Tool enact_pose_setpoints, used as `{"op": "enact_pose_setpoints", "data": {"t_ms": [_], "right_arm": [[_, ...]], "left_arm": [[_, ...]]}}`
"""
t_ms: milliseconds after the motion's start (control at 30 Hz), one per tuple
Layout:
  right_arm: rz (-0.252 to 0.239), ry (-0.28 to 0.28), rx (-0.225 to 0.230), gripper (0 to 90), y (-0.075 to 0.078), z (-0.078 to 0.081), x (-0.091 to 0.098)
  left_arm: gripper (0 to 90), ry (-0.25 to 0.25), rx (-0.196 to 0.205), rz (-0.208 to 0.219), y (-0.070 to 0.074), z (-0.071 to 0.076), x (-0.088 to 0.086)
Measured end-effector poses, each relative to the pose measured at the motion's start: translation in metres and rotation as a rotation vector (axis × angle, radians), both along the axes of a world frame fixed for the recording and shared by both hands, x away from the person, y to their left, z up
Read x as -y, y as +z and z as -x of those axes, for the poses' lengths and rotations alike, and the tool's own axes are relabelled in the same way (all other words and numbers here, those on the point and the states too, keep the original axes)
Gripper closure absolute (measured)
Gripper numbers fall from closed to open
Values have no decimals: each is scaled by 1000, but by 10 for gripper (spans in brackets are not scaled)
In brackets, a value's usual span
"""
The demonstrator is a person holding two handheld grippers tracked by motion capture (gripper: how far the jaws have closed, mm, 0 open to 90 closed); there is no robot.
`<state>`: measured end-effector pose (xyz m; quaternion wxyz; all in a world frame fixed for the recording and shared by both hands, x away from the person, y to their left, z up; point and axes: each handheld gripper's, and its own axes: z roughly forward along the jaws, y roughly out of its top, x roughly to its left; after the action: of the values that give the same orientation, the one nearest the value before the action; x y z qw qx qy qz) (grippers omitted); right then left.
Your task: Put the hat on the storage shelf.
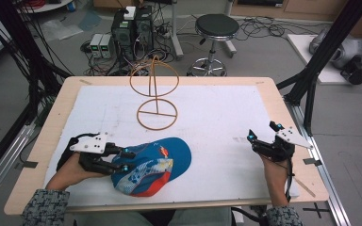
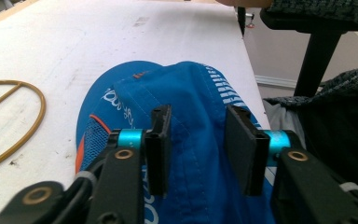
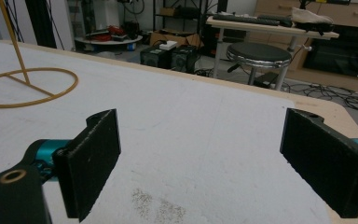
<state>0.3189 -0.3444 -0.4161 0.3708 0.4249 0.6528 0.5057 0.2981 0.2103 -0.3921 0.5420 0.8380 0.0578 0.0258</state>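
Observation:
A blue cap (image 1: 158, 165) with orange and white panels lies on the white sheet near the table's front edge, brim toward the right. My left gripper (image 1: 126, 160) reaches in from the left. Its jaws straddle the back of the cap's crown (image 2: 191, 93). The fabric lies smooth between the pads (image 2: 159, 144), with no fold pinched. My right gripper (image 1: 263, 131) rests at the right side of the sheet, apart from the cap. It is open (image 3: 200, 163), with bare white sheet between the jaws.
A brown wire stand (image 1: 156, 113) with a ring base and an upright hoop stands at the middle back of the sheet; its ring (image 2: 28, 116) lies left of the cap. The white sheet (image 1: 217, 113) covers the wooden table (image 1: 52, 122). A stool (image 1: 215, 28) stands beyond it.

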Motion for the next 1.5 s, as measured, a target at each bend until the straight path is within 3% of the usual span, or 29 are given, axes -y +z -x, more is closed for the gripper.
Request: {"op": "enact_pose_setpoints", "data": {"t_ms": [167,333,567,933,1500], "right_arm": [[-2,2,0,113,0,0,0],[-7,0,-3,113,0,0,0],[-2,-3,-9,113,0,-1,1],[-14,-24,-9,113,0,-1,6],[-21,-33,-17,113,0,-1,9]], "left_arm": [[748,-10,15,-7,0,0,0],[871,6,2,25,3,-1,-3],[878,20,7,72,9,-1,-2],[878,13,62,92,27,-3,5],[880,-36,122,129,79,-10,18]]}}
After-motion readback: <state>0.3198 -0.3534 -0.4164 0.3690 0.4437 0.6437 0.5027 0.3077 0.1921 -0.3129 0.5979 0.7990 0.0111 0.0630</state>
